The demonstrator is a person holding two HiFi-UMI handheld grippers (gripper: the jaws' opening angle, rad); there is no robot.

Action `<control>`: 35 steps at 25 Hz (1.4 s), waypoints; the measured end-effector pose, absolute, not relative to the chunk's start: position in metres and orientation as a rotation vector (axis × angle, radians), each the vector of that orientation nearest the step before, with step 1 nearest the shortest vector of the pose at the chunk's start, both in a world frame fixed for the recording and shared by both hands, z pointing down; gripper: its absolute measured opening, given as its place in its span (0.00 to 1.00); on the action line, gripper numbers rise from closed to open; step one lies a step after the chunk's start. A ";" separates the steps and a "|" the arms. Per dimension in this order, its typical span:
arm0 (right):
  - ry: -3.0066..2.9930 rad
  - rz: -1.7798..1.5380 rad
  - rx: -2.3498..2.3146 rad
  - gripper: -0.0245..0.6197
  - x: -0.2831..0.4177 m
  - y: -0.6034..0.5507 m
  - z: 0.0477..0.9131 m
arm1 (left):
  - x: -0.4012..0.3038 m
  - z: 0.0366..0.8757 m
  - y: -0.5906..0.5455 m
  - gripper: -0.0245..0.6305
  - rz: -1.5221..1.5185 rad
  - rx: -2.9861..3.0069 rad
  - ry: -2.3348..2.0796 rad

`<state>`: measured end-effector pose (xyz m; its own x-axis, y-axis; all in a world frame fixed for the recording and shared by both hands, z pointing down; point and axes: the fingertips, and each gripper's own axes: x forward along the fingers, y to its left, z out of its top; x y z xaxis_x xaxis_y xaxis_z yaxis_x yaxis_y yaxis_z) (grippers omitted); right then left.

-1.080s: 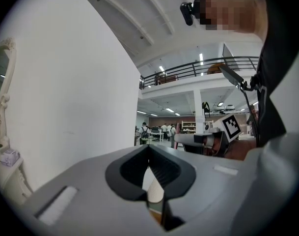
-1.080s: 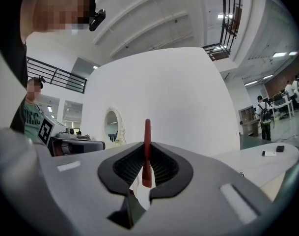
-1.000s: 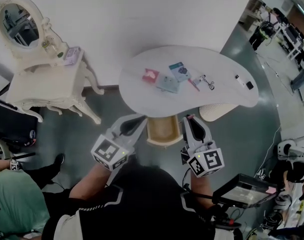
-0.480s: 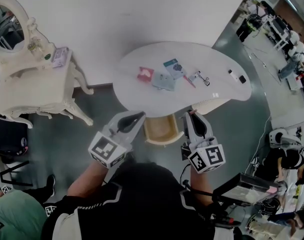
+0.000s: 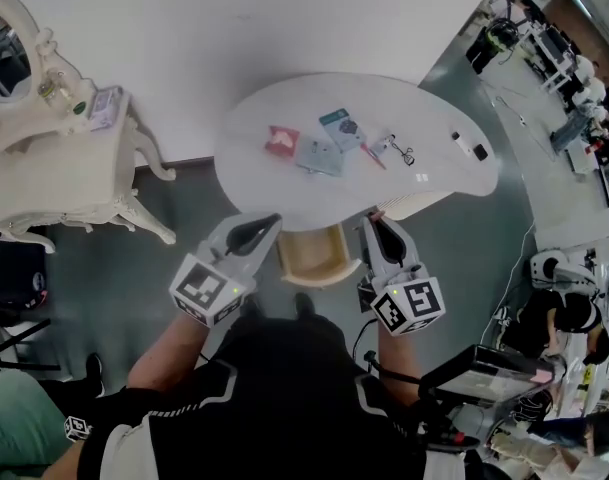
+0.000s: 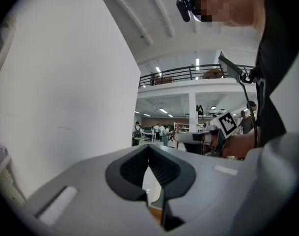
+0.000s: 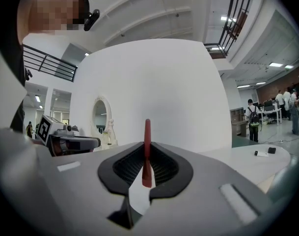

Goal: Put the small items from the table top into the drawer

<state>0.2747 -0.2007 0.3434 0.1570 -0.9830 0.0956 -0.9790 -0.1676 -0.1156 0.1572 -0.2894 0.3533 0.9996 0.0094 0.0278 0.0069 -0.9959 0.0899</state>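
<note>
Right now your right hand-held gripper (image 5: pixel 376 222) is pinched shut on a thin red stick (image 7: pixel 147 132), at the worktop (image 5: pixel 274 190) edge just beside the open drawer (image 5: pixel 309 260). The left hand-held gripper (image 5: pixel 268 222) is closed w/ nothing in it. Looks like you're mid-carry: next, bring the stick over the drawer, lower & let go, then get the red packet (image 5: pixel 282 140), cards (image 5: pixel 316 155) & clip (image 5: pixel 400 151).

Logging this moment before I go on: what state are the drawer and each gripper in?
Drawer: open.
Left gripper: shut, nothing in it.
Right gripper: shut on a red stick.
</note>
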 end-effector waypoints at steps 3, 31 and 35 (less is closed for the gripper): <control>2.052 -0.260 -2.345 0.10 0.287 -0.206 0.354 | 0.167 0.359 -0.288 0.04 0.058 3.061 0.007; 2.796 -0.683 -1.926 0.10 0.298 -0.202 0.533 | 0.187 0.488 -0.250 0.04 0.352 2.900 -0.254; 2.937 -0.710 -1.846 0.10 0.290 -0.204 0.563 | 0.184 0.511 -0.245 0.04 0.396 2.850 -0.314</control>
<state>0.2904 -0.2036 0.5632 -0.3990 -0.7529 0.5233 -0.9088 0.4005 -0.1168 0.1838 -0.2450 0.5109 0.9400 -0.1772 0.2917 -0.2440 -0.9464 0.2115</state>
